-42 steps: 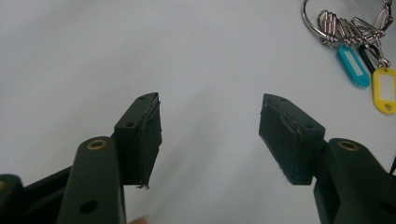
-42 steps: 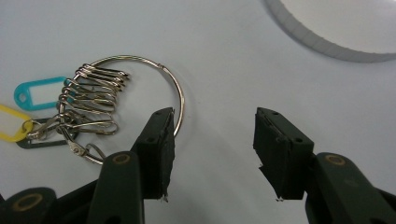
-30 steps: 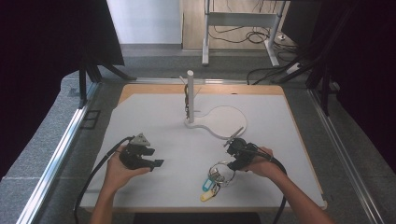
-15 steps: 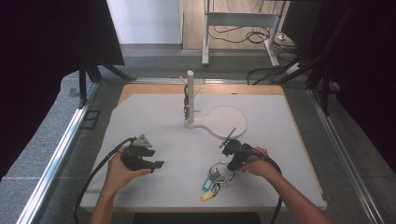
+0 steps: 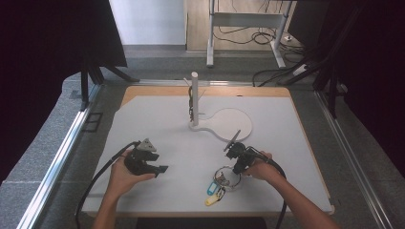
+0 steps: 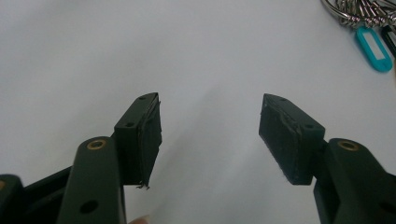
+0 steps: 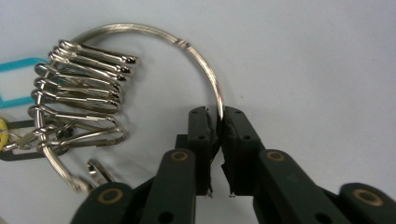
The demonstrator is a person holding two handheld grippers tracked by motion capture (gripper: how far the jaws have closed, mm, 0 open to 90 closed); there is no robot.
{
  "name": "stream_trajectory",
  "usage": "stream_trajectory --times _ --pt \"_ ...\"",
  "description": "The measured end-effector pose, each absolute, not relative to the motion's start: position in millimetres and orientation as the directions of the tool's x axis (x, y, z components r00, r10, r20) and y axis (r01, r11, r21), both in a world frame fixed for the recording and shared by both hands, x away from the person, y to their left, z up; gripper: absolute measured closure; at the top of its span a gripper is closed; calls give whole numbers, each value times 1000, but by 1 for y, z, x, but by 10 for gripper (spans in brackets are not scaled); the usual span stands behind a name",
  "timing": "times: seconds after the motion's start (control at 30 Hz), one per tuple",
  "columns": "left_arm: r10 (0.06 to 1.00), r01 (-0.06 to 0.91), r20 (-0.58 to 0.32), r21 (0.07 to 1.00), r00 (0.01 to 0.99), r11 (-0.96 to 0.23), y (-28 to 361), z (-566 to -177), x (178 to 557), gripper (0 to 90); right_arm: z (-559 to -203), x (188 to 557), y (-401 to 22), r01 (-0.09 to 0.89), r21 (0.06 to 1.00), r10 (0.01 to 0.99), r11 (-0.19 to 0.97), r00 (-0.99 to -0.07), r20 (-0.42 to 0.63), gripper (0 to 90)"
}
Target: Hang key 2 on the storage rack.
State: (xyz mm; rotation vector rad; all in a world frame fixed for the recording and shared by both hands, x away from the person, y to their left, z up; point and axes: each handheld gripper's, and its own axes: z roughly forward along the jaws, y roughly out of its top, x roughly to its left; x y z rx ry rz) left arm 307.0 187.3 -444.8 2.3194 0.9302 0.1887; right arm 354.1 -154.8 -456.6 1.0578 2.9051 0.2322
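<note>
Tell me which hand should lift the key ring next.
Right. The right gripper has just closed its jaws on the wire of the key ring, so it likely only needs to lift. The left gripper stands open over bare table, with the tags off to one side.
</note>
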Motion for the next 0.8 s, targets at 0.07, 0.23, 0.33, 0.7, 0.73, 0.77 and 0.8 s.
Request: stream_trajectory --times 0.07,0.23,0.33,0.7,0.73,0.77,0.8 --pt "664 575 -92 598 742 -559 187 -445 307 396 -457 354 -156 636 157 642 755 -767 20 863" --pt "666 576 -89 594 741 -561 187 -446 308 395 -456 356 -159 638 166 641 752 -766 43 866" --pt "666 576 -87 593 741 -563 187 -447 308 395 -450 358 -163 630 190 630 753 -774 70 868" --pt "665 579 -88 583 742 -570 184 -450 309 395 -429 362 -177 632 296 627 716 -769 125 871" --pt "665 580 -88 582 742 -570 184 -450 309 395 -427 362 -177 631 302 626 715 -770 124 872" --pt "665 580 -88 582 742 -570 184 -450 309 395 -427 362 -177 631 302 626 715 -770 124 872" --pt "665 579 -88 583 742 -569 184 -450 309 395 -424 362 -178 628 307 625 715 -771 121 872"
